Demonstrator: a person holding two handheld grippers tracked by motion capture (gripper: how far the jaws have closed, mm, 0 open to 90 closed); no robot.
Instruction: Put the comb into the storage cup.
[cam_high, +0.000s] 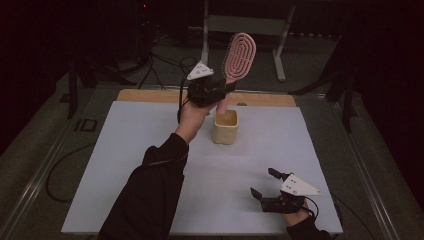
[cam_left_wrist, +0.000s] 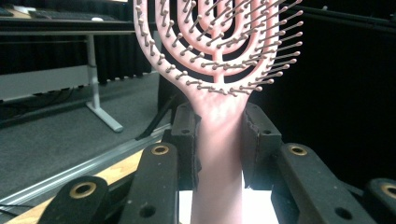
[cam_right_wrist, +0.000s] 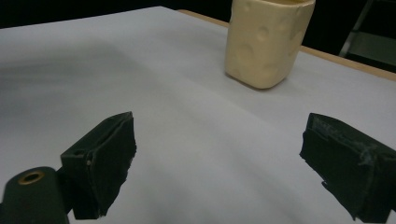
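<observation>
A pink vented hairbrush (cam_high: 238, 56) stands upright, bristle head up, with its handle end at the mouth of a cream square cup (cam_high: 225, 127) near the far middle of the table. My left gripper (cam_high: 220, 93) is shut on the brush handle; in the left gripper view both pads press the handle (cam_left_wrist: 218, 140) just under the bristled head (cam_left_wrist: 215, 42). My right gripper (cam_high: 264, 183) rests low at the near right of the table, open, nothing between its jaws. The right gripper view shows the cup (cam_right_wrist: 266, 39) farther off.
A white sheet (cam_high: 150, 150) covers the table, with a wooden edge (cam_high: 145, 95) at the back. Dark floor, cables and a metal frame (cam_high: 250, 25) lie beyond the table. A person's black sleeve (cam_high: 150, 195) reaches in from the near left.
</observation>
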